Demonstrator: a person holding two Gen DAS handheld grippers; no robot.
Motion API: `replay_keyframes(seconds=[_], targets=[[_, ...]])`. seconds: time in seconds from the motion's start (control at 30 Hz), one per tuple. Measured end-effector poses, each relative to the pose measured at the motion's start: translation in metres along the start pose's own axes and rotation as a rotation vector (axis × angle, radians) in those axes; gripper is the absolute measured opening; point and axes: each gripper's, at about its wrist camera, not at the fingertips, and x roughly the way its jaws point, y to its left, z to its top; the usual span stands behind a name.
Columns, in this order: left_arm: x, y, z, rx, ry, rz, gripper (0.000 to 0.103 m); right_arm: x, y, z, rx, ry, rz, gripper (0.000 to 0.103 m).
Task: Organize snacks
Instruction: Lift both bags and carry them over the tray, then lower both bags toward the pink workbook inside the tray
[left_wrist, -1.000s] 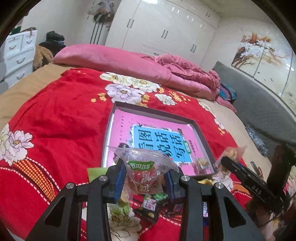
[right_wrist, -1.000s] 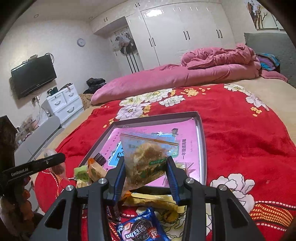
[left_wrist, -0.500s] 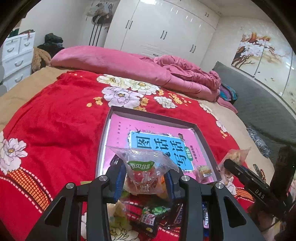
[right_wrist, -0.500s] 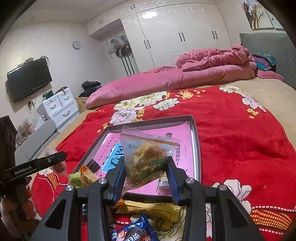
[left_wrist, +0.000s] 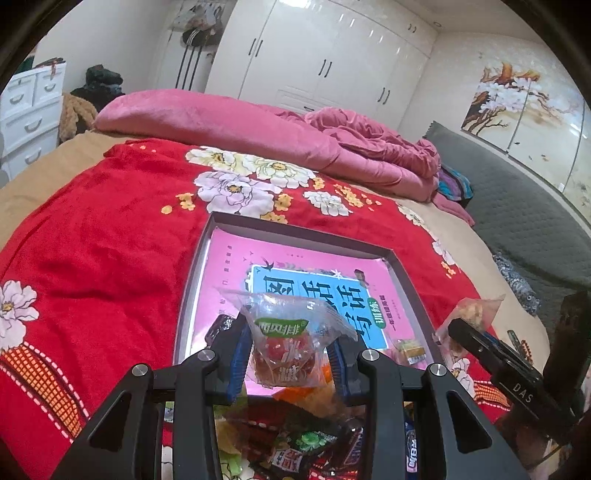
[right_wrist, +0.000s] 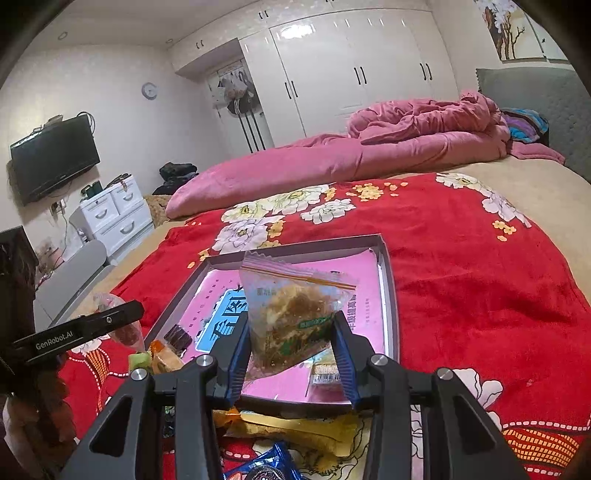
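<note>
My left gripper (left_wrist: 291, 350) is shut on a clear snack packet with a green label and red contents (left_wrist: 286, 343), held over the near edge of a shallow grey tray (left_wrist: 207, 240) lined with a pink and blue sheet. My right gripper (right_wrist: 293, 343) is shut on a clear packet of brown snack (right_wrist: 291, 314), held over the same tray (right_wrist: 388, 266). A small wrapped snack (right_wrist: 325, 369) lies in the tray's near right corner, a dark one (right_wrist: 177, 338) at its near left. Each gripper shows in the other's view, the right (left_wrist: 491, 350) and the left (right_wrist: 81, 328).
A pile of loose snack packets (left_wrist: 303, 435) lies on the red flowered blanket (left_wrist: 92, 240) just before the tray, including a yellow one (right_wrist: 295, 428) and a blue one (right_wrist: 266, 465). Pink bedding (left_wrist: 240, 125) lies at the far side. White drawers (right_wrist: 114, 214) stand beside the bed.
Both grippers have moved forward toward the tray with their packets still held. The tray now sits closer and more centred in both views.
</note>
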Motion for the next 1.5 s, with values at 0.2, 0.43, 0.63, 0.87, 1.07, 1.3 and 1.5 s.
replay_keyframes(seconds=[0.2, 0.43, 0.63, 0.87, 1.07, 1.3, 1.5], targets=[[0.008, 0.0, 0.001, 0.002, 0.005, -0.002, 0.039, 0.006, -0.001, 0.0, 0.001, 0.011, -0.009, 0.042], [0.016, 0.002, 0.003, -0.006, 0.015, -0.009, 0.039, 0.01, -0.001, 0.0, -0.01, 0.019, -0.033, 0.042], [0.024, 0.0, 0.003, 0.001, 0.027, -0.025, 0.039, 0.013, -0.008, -0.002, 0.015, 0.035, -0.061, 0.042], [0.033, -0.002, 0.006, -0.005, 0.025, -0.05, 0.039, 0.019, -0.009, -0.003, 0.025, 0.053, -0.039, 0.042], [0.042, -0.003, 0.009, 0.002, 0.024, -0.057, 0.039, 0.032, 0.01, -0.006, -0.027, 0.093, -0.005, 0.042], [0.049, 0.008, 0.013, -0.025, 0.019, -0.047, 0.039, 0.044, 0.02, -0.012, -0.041, 0.132, 0.004, 0.042], [0.056, 0.006, 0.014, -0.013, 0.037, -0.068, 0.039, 0.052, 0.021, -0.017, -0.04, 0.176, -0.006, 0.042]])
